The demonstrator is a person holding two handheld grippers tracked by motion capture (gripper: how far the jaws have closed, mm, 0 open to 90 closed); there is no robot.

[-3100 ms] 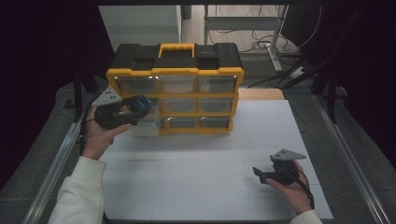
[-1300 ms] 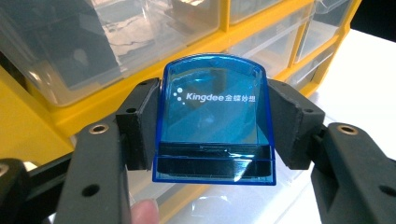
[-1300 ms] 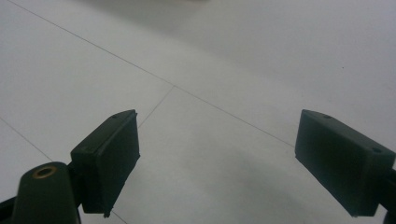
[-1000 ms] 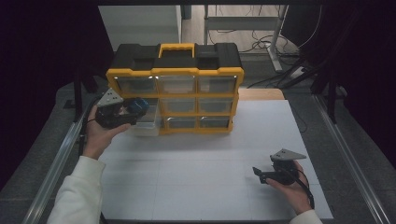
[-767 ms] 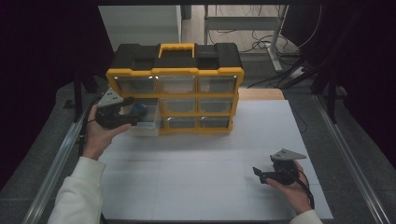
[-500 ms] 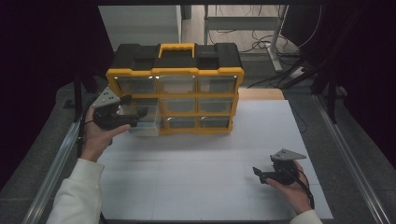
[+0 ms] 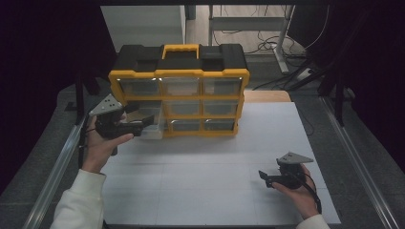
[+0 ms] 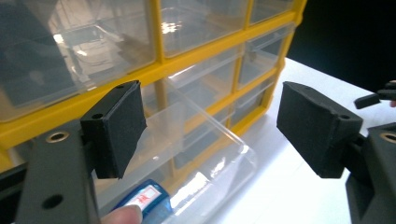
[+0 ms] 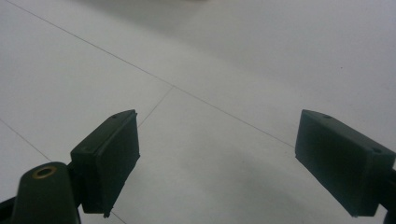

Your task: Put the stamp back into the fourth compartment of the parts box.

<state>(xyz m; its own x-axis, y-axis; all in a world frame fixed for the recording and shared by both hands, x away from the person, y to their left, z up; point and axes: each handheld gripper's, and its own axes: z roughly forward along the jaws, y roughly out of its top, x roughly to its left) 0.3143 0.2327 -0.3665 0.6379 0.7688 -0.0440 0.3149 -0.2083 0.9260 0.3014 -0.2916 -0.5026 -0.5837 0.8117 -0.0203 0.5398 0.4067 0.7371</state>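
White worktop [image 7: 215, 176], dim room. Item: clear plastic drawer [image 8: 201, 154], pulled partway from yellow organizer [image 7: 179, 95], lower-left bay; light, stiff, slick, so I'd grip its front lip. My left tool [image 8: 210, 130] has just spread, nothing pinched; right tool [image 9: 224, 163] spread, idle.

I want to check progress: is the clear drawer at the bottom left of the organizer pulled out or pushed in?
Pulled out. The clear drawer sticks out of the yellow organizer, past its neighbours, before the open left gripper.

The drawer [image 8: 196, 140] is showing clear, glossy plastic; the organizer frame [image 7: 179, 74] is showing smooth yellow plastic; the tabletop [image 7: 215, 162] is presenting a matt white surface.
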